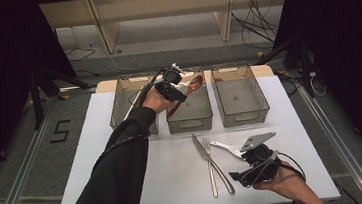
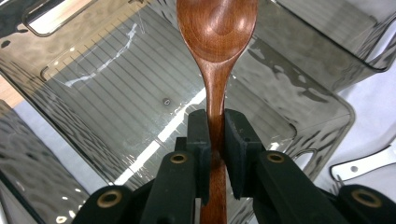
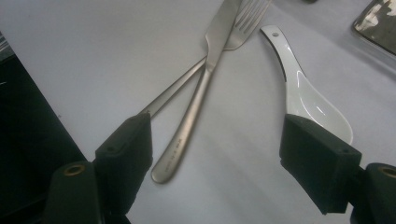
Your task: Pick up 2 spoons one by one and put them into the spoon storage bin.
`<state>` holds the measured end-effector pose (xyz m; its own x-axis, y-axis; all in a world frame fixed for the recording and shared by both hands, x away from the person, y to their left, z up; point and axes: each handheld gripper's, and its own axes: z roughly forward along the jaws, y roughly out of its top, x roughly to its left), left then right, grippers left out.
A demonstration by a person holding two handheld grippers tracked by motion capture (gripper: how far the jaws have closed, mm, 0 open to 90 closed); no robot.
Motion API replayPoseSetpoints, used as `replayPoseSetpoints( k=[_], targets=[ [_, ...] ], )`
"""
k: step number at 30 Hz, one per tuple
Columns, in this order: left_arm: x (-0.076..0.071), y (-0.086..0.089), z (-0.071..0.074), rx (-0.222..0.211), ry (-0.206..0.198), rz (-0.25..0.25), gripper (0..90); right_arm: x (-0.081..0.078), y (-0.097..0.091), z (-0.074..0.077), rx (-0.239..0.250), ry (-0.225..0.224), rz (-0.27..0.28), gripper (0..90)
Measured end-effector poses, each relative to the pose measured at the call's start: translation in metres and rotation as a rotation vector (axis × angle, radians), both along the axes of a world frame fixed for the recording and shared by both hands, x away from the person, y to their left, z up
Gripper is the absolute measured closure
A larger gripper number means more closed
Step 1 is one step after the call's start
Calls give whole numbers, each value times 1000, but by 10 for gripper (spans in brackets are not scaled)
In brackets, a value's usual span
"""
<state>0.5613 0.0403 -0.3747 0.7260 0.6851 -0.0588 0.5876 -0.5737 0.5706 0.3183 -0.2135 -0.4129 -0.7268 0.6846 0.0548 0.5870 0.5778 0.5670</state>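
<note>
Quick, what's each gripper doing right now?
Left gripper: closed on the wooden spoon, over the middle bin.
Right gripper: open, holding nothing.

We see the white worktop [image 1: 127, 187] brightly and evenly lit from above against dark surroundings, soft shadows beside the cutlery, white glare streaking the clear bin [image 2: 116, 107], and close gripper views slightly soft and grainy.

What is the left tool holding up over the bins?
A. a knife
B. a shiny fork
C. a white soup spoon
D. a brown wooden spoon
D: the left tool has its jaws shut on the handle of the wooden spoon, above the middle bin; the fork, knife and white spoon lie on the table.
</note>
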Motion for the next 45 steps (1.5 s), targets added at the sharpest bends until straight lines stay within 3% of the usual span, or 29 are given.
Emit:
replayPoseSetpoints(
  k=[4, 7, 10, 14, 17, 24, 28, 32, 40, 45],
  targets=[
    [1, -2, -4, -34, -12, 36, 764, 0, 0, 0, -3, 0, 7, 265],
    [-1, -3, -4, -10, -14, 32, 614, 0, 0, 0, -2, 0, 6, 265],
    [-4, -2, -2, 3, -8, 32, 526, 0, 0, 0, -1, -2, 4, 265],
    [-13, 3, 5, -10, -1, 16, 441, 0, 0, 0, -1, 1, 0, 265],
    [-25, 9, 11, -7, 5, -26, 397, 0, 0, 0, -1, 2, -6, 265],
    [-56, 29, 21, -29, -5, -80, 313, 4, -2, -1, -5, -1, -16, 265],
    [-76, 45, 19, -41, -7, -95, 277, 7, -3, 0, -4, -8, -22, 265],
    [-90, 60, 12, -68, 15, -82, 260, 10, -2, 0, -12, -10, -24, 265],
    [-115, 80, -2, -104, 1, -65, 229, 17, 0, 2, -16, -18, -24, 265],
    [-130, 90, -8, -94, -10, -55, 213, 26, 2, 4, -20, -27, -22, 265]
  ],
)
